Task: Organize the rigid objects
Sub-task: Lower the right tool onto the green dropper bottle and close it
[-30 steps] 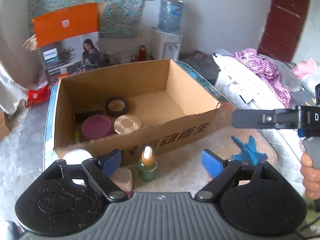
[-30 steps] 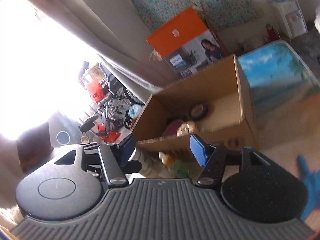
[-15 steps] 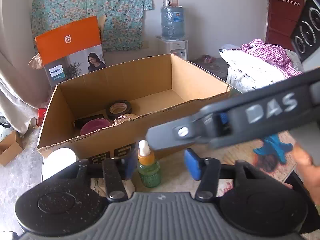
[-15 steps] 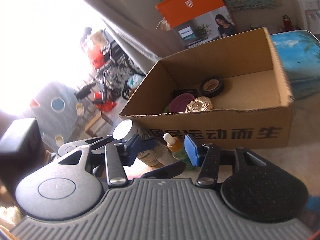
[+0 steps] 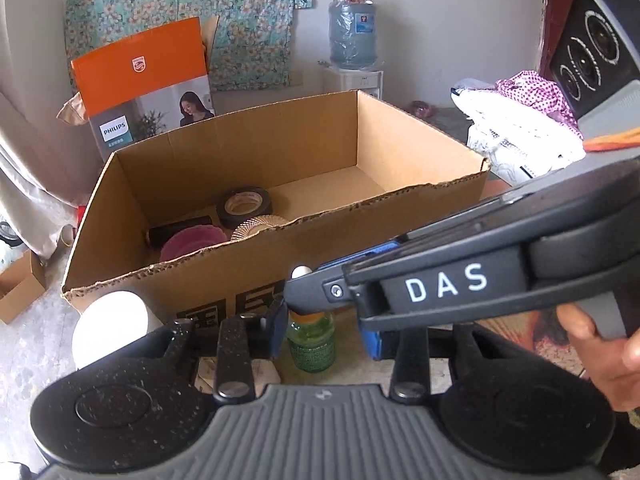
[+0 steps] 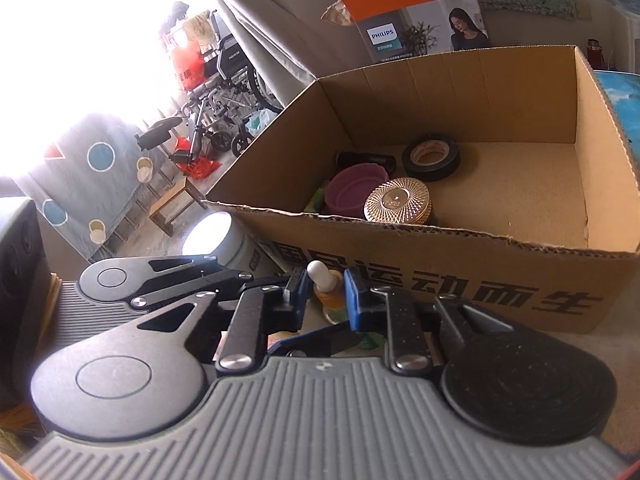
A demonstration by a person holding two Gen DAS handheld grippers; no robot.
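A green dropper bottle with an orange collar and white bulb stands on the table in front of an open cardboard box. My left gripper is open with a finger on each side of the bottle's body. My right gripper reaches in across the left one, its blue pads close on either side of the bottle's neck; contact is unclear. The box holds a black tape roll, a purple lid, a gold ribbed lid and a dark tube.
A white jar stands left of the bottle against the box. A pale block lies under my left finger. An orange Philips carton stands behind the box. A wheelchair and a bed with clothes flank the table.
My right gripper has swung in from the right and come down over the bottle's neck, narrowing. My left gripper has narrowed around the bottle's body.
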